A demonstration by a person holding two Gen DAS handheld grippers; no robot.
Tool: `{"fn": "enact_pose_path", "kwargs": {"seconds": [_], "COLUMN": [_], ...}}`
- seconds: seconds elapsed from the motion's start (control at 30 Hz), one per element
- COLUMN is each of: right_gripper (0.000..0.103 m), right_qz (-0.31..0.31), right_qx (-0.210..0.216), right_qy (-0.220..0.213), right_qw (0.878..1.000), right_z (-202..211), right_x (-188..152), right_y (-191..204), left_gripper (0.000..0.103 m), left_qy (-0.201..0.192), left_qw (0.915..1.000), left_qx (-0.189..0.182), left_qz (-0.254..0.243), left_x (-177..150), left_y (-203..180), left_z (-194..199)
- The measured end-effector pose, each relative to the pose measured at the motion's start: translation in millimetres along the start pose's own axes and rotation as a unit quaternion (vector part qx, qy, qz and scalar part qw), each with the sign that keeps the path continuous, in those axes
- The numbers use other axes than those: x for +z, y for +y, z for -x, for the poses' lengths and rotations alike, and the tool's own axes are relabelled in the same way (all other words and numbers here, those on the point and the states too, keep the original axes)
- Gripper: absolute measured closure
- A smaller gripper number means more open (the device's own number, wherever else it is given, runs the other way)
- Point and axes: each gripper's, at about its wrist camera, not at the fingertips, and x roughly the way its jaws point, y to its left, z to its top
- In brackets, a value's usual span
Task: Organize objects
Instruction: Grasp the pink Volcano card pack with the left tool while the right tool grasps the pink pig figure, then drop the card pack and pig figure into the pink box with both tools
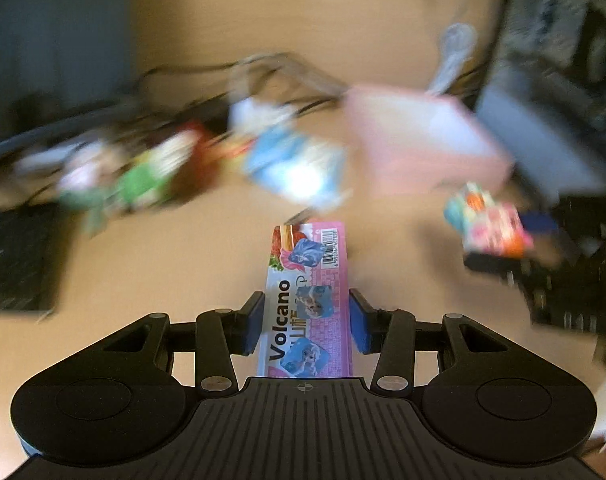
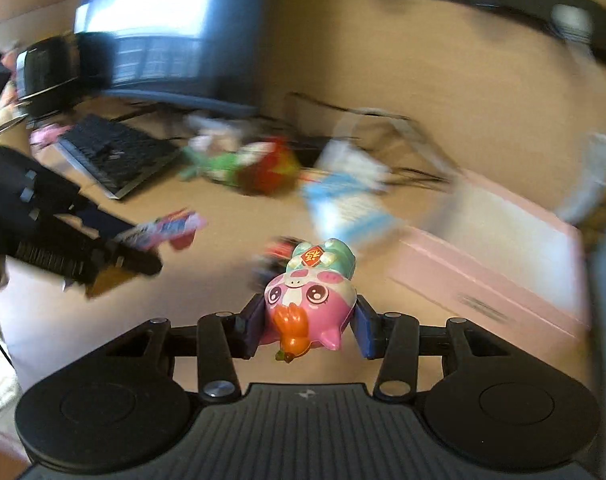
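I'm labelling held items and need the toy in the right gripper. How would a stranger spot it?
On the tan desk, left of the pink box, the right gripper is shut on the pig figurine. It is the only glossy moulded toy: pink face, big eyes, mint body, orange carrot; its neighbours are flat packets.

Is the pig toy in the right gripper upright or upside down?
Upside down. The pig toy sits between the right gripper pads with its ears pointing toward the camera and its eyes above its snout.
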Motion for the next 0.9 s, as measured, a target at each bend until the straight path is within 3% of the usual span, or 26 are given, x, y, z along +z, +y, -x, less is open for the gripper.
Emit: {"fn": "enact_pose_path", "kwargs": {"seconds": [0.1, 0.23, 0.3, 0.4, 0.47, 0.6, 0.77, 0.8, 0.83, 0.9], "right_gripper": [0.058, 0.058, 0.058, 0.058, 0.058, 0.058, 0.058, 0.055, 0.042, 0.037], "right_qz": [-0.024, -0.060, -0.069, -0.074, -0.085, -0.109, -0.126, -0.135, -0.145, -0.164], "right_qx": [-0.053, -0.092, -0.104, -0.118, -0.124, -0.125, -0.147, -0.150, -0.151, -0.159], "right_qy": [-0.014, -0.024, -0.026, -0.030, -0.035, -0.043, -0.078, -0.085, -0.081, -0.070], "right_qw": [0.998, 0.994, 0.992, 0.990, 0.988, 0.985, 0.978, 0.976, 0.974, 0.971], "right_z": [34, 54, 55, 55, 56, 36, -9, -19, -32, -50], "right_x": [-15, -25, -30, -33, -35, -20, 26, 36, 46, 58], "right_y": [-37, -73, -83, -93, -99, -117, -140, -147, -154, -162], "left_gripper": [0.054, 0.054, 0.059, 0.062, 0.062, 0.062, 0.062, 0.062, 0.062, 0.062], "left_qy": [-0.040, -0.115, -0.115, -0.125, -0.135, -0.134, -0.111, -0.102, -0.091, -0.076], "left_qw": [0.9984, 0.9902, 0.9916, 0.9895, 0.9855, 0.9874, 0.9910, 0.9919, 0.9927, 0.9926], "left_qx": [-0.035, -0.078, -0.057, -0.045, -0.050, -0.032, 0.010, 0.017, 0.025, 0.040], "left_qz": [-0.021, -0.019, -0.010, 0.058, 0.090, 0.077, 0.074, 0.073, 0.075, 0.086], "left_x": [50, 125, 150, 164, 158, 127, 65, 54, 43, 28], "left_y": [-45, -88, -102, -99, -96, -84, -61, -58, -53, -39], "left_z": [-22, -67, -105, -132, -131, -106, -68, -65, -61, -55]}}
